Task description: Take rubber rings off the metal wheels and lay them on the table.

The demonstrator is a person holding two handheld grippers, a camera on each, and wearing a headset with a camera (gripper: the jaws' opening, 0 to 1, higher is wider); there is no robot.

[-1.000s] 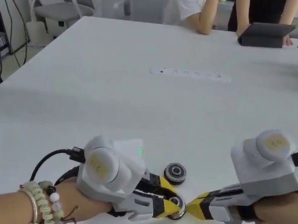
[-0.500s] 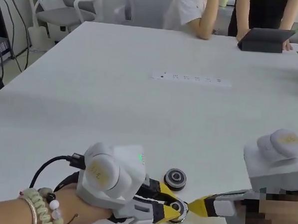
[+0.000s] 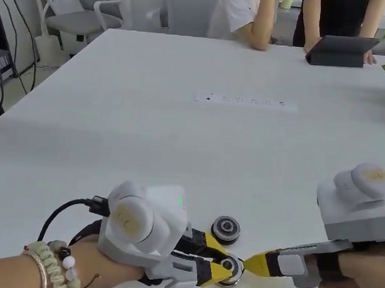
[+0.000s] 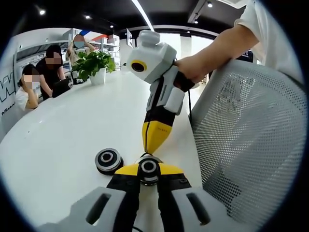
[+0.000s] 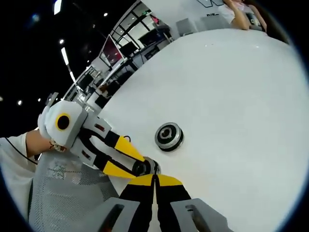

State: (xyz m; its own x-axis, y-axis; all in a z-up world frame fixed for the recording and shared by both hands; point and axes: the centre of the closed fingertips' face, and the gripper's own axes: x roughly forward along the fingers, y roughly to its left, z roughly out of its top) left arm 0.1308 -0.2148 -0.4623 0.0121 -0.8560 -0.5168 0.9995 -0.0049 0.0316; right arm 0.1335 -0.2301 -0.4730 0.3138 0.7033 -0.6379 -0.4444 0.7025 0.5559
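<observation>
Two wheels (image 3: 226, 228) near table (image 3: 179, 150) edge

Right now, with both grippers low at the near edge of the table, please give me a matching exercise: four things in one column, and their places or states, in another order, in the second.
Things
1. left gripper
2. right gripper
3. loose metal wheel
4. power strip

Places or states
A. lies far out, mid-table
B. jaws together, tips at the held metal wheel
C. jaws shut on the held metal wheel
D. lies flat, free, just beyond the grippers

Pairs: 1-C, 2-B, 3-D, 4-A
</observation>
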